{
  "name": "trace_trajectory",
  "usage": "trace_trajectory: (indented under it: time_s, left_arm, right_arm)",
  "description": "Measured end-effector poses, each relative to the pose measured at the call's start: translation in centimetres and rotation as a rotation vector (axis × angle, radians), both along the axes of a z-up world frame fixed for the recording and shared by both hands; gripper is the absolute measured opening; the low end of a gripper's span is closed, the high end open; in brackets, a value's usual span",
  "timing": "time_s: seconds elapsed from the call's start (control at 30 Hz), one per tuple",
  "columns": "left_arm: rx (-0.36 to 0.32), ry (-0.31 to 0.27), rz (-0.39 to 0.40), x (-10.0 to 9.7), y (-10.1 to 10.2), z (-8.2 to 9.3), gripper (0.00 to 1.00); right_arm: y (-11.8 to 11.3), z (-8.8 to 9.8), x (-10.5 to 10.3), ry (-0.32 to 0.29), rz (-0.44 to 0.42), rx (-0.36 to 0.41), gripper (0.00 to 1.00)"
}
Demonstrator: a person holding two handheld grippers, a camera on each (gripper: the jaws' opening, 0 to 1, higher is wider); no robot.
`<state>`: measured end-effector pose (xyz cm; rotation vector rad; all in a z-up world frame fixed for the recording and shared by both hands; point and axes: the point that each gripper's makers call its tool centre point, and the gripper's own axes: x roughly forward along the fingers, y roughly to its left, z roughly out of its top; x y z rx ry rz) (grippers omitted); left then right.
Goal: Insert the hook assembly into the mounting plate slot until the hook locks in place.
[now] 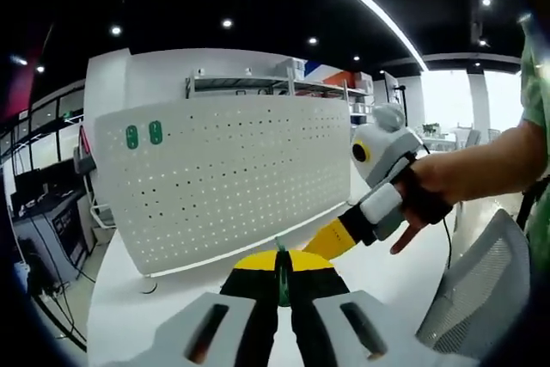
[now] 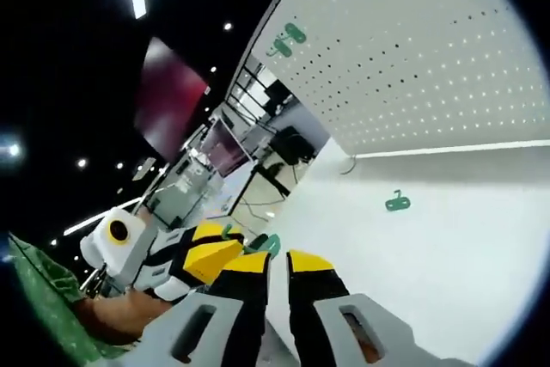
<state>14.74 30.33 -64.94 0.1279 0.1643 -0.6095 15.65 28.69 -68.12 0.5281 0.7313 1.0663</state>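
Left tongs (image 1: 282, 285): yellow-tipped black jaws on grey bodies, drawn close on a slim green hook (image 1: 280, 262) that stood upright between the tips, over the near part of the counter.
Right tongs (image 2: 277, 266): same build, jaws narrow; a green piece (image 2: 268, 243) sat at the tip of the left jaw, though whether it was gripped could not be told. In the left gripper view they (image 1: 331, 238) came in from the right, held by a person's hand (image 1: 430, 191).
Left tongs again: in the right gripper view they (image 2: 215, 251) lay just beside the right tongs, tips almost touching.
Mounting plate (image 1: 228, 174): a white, gently curved pegboard panel standing upright across the far part of the counter — rows of small round holes, rounded corners.
Mounted hooks (image 1: 143, 135): two green oblong pieces side by side at the panel's upper corner.
Loose hook (image 2: 397, 203): a small green curled piece lying flat on the counter, near the panel's foot, well apart from both tongs.
Counter (image 1: 129, 307): smooth, matte white.
Room: dark ceiling with round spotlights and a light strip — metal shelving (image 1: 258, 83) behind the panel, a grey mesh chair back (image 1: 481, 281) at the counter's edge.
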Motion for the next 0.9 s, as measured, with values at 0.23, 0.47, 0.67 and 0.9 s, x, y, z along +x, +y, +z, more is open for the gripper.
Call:
trace_trajectory:
  time_s: [0.23,0.47,0.67,0.9]
  left_arm:
    - [-0.002,-0.015,-0.066,-1.0,-0.8,0.4,0.02]
    - [0.007,-0.026,-0.109,-1.4,-1.3,0.5,0.02]
    - [0.049,-0.027,-0.111,-1.3,-1.4,0.2,0.03]
    - [0.089,-0.022,-0.076,-0.8,-1.2,0.4,0.04]
  right_arm:
    - [0.2,-0.2,-0.5,0.095,0.078,0.032,0.08]
    - [0.2,0.1,-1.1,0.117,0.119,0.05,0.04]
    - [-0.2,0.9,-0.2,0.002,0.058,0.023,0.02]
    - [-0.1,2.5,0.6,-0.238,-0.007,-0.067,0.01]
